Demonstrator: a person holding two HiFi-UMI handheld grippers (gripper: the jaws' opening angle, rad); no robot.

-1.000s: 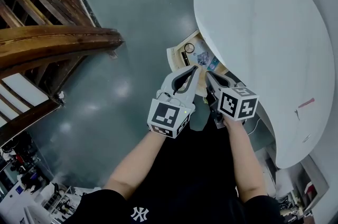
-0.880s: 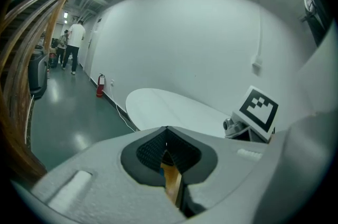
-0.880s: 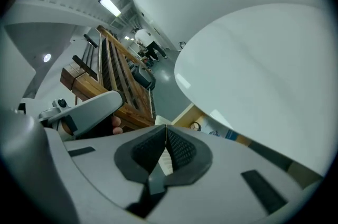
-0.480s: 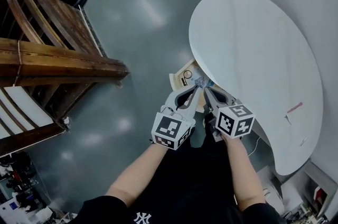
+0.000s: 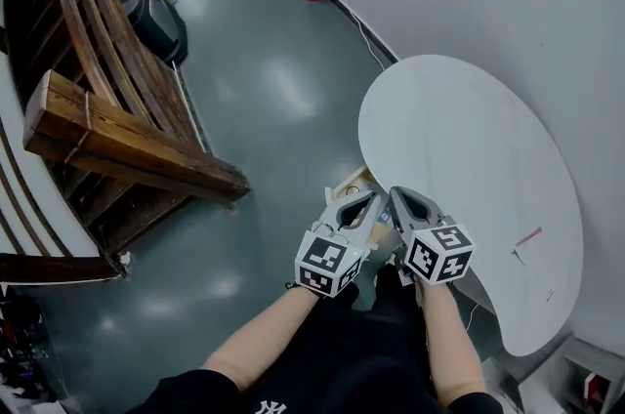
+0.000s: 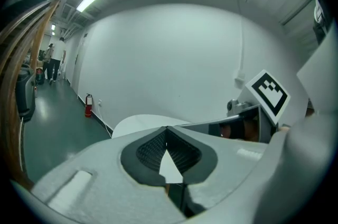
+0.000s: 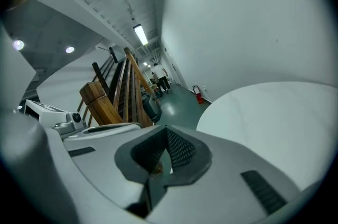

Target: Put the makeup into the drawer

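Two shut, empty | left hand-held gripper (image 5: 373, 197) | right hand-held gripper (image 5: 395, 193)

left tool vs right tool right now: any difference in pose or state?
Pose: in the head view the left tool slants up and to the right, while the right tool slants up and to the left, so their tips converge.
Backdrop: the left tool lies over the open drawer and the floor; the right tool lies along the white table edge.
Shared: both are shut with nothing between the jaws, held side by side.
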